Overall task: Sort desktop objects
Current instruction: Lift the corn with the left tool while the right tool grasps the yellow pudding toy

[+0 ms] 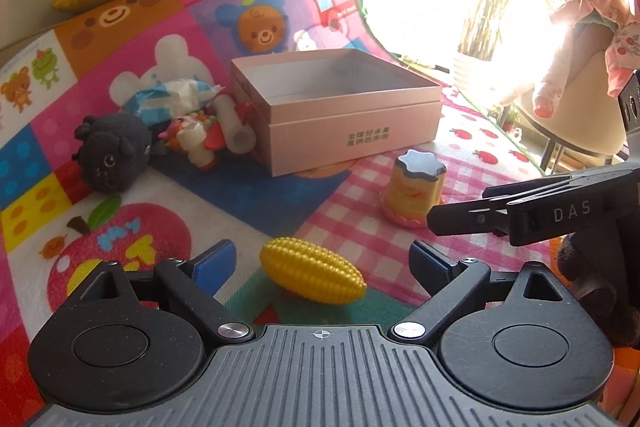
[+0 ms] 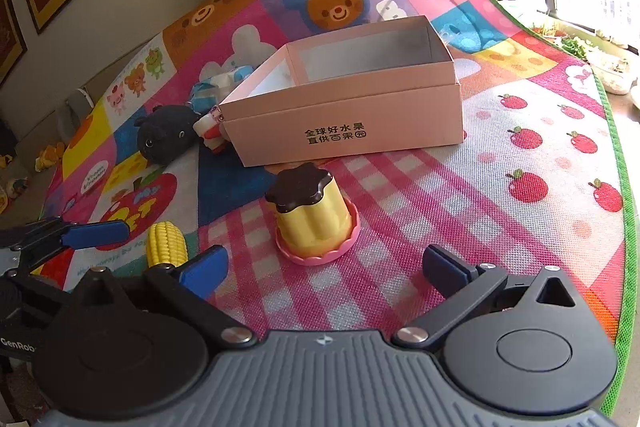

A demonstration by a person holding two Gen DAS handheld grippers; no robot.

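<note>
A yellow toy corn [image 1: 312, 270] lies on the play mat between the open fingers of my left gripper [image 1: 322, 263]; it also shows in the right wrist view [image 2: 166, 243]. A yellow pudding toy with a dark lid on a pink base [image 2: 314, 215] stands just ahead of my open, empty right gripper [image 2: 326, 267]; in the left wrist view the pudding toy [image 1: 416, 189] is right of centre. An open pink box [image 1: 340, 107] [image 2: 348, 103] sits farther back, and it looks empty.
A black plush [image 1: 112, 155] [image 2: 168, 137], a tissue pack [image 1: 176, 99] and small toys [image 1: 208, 135] lie left of the box. The colourful mat [image 2: 500, 227] ends at a green edge on the right. A chair with clothes [image 1: 580, 75] stands right.
</note>
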